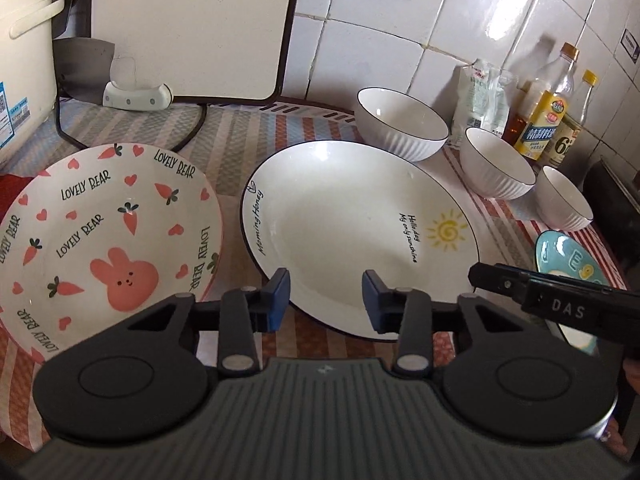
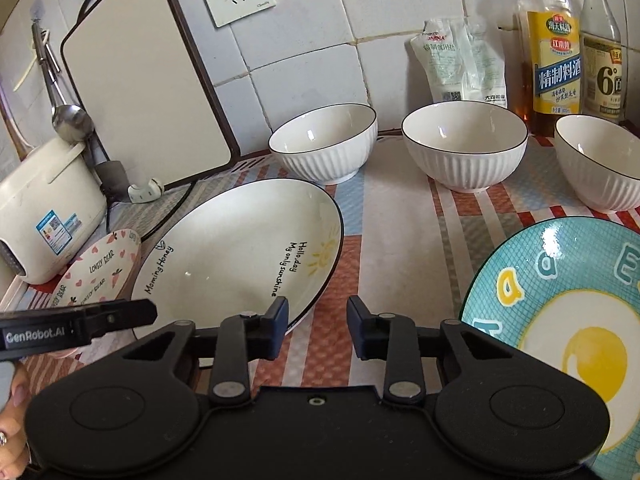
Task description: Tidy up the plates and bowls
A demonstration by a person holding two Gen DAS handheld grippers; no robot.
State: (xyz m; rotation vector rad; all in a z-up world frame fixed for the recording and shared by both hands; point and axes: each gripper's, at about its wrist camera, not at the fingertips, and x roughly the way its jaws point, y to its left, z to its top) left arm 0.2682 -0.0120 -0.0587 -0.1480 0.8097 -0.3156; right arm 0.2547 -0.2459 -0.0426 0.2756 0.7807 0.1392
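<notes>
- Left gripper (image 1: 326,296), black with blue pads — we see its jaws parted with a clear gap, over the near rim of the white plate; nothing is clamped between them.
- Right gripper (image 2: 317,322), same build — jaws likewise apart and empty, above the striped tablecloth (image 2: 400,240) between two plates.
- Large white ceramic plate with a black rim, a yellow sun and black lettering (image 1: 360,216), lying flat at the centre of the counter.
- Pink-and-white plate printed with a rabbit, carrots, hearts and "LOVELY BEAR" (image 1: 104,232), just left of the white plate.
- Turquoise plate with a fried-egg design (image 2: 560,320), to the right, apart from the white plate.
- Three white ribbed bowls with dark rims — left (image 2: 324,144), middle (image 2: 464,144), right (image 2: 600,160) — upright in a row behind the plates, none touching.
- Two clear glass bottles with yellow caps (image 2: 556,64), a white plastic pouch (image 2: 456,60), a pale cutting board (image 2: 148,80) leaning on the tiled wall (image 2: 304,60), and a cream rice cooker (image 2: 44,208) at far left.
</notes>
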